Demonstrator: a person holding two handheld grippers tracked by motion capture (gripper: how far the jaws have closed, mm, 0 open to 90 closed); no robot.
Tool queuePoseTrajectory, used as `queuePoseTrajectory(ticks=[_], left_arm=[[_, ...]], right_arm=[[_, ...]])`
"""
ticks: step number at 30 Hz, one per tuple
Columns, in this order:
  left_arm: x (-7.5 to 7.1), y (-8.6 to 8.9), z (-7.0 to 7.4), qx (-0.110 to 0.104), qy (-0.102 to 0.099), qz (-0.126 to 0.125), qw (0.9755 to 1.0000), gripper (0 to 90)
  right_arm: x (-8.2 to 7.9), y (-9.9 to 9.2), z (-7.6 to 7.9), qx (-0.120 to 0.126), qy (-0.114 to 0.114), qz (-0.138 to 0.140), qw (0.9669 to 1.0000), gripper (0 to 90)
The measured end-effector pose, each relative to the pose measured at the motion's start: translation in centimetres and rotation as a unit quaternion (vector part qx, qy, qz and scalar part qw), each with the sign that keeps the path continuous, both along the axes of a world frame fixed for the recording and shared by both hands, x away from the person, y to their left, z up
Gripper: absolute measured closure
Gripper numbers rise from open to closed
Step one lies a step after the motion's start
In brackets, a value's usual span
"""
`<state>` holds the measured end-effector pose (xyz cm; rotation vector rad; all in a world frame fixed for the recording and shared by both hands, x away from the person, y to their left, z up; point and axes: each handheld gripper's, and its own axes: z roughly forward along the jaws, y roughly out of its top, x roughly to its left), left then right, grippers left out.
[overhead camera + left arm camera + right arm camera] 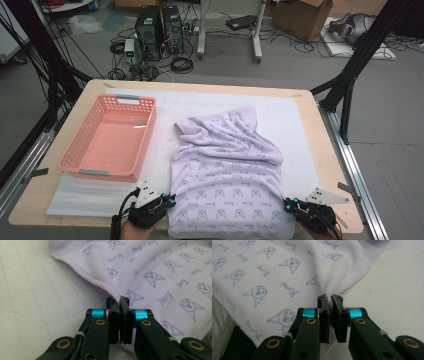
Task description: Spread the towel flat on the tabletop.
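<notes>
Lilac towel with little blue faces lies on white mat, middle of table, near part flat, far part bunched. Left gripper pinches near left edge of towel, jaws tight on cloth. Right gripper pinches near right edge, same way. Pink basket sits left of towel.

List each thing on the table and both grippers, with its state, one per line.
Towel: spread on the mat, far part rumpled and folded over, near edge hanging off the table.
Left gripper: shut on the towel's left hem.
Right gripper: shut on the towel's right hem.
Pink basket: upright, empty, left of the towel.
White mat: flat on the table.
</notes>
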<state>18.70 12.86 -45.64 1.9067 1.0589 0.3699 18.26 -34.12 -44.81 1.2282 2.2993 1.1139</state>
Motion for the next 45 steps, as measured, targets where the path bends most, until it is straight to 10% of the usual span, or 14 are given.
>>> queuePoseTrajectory(ticks=[8, 13, 19, 23, 28, 30, 40, 45], left_arm=[[-1.8, 0.5, -0.2, -0.011, -0.004, -0.010, 0.9999, 85.9], [-1.0, 0.5, 0.0, -0.037, -0.002, 0.003, 0.9993, 52.3], [0.6, 0.4, -0.3, -0.046, 0.009, 0.026, 0.9986, 45.4], [0.6, 0.1, -0.5, -0.041, 0.001, 0.022, 0.9989, 45.4], [0.3, 0.1, -0.5, -0.012, -0.011, 0.006, 0.9998, 85.1], [0.0, 0.1, -0.4, -0.008, -0.010, 0.002, 0.9999, 86.5], [-2.1, 0.9, 0.1, -0.017, 0.019, -0.020, 0.9995, 86.0], [-1.2, 1.3, 0.6, -0.062, 0.011, -0.005, 0.9980, 55.3]], right_arm=[[-2.0, -0.2, 0.3, -0.003, 0.005, 0.020, 0.9998, 83.2], [-2.0, -0.2, 0.7, 0.023, -0.008, 0.001, 0.9997, 60.8], [0.1, 0.4, 0.3, 0.017, -0.008, -0.026, 0.9995, 56.4], [1.1, 0.8, -0.1, 0.000, -0.004, -0.033, 0.9995, 58.2], [1.0, 0.9, -0.2, 0.000, -0.005, -0.015, 0.9999, 83.3], [0.7, 1.1, -0.1, -0.007, -0.007, -0.009, 0.9999, 84.8], [-1.4, 0.1, 0.2, 0.008, 0.015, 0.025, 0.9995, 82.9], [-0.9, 0.1, 0.4, 0.044, 0.004, 0.002, 0.9990, 58.2]])
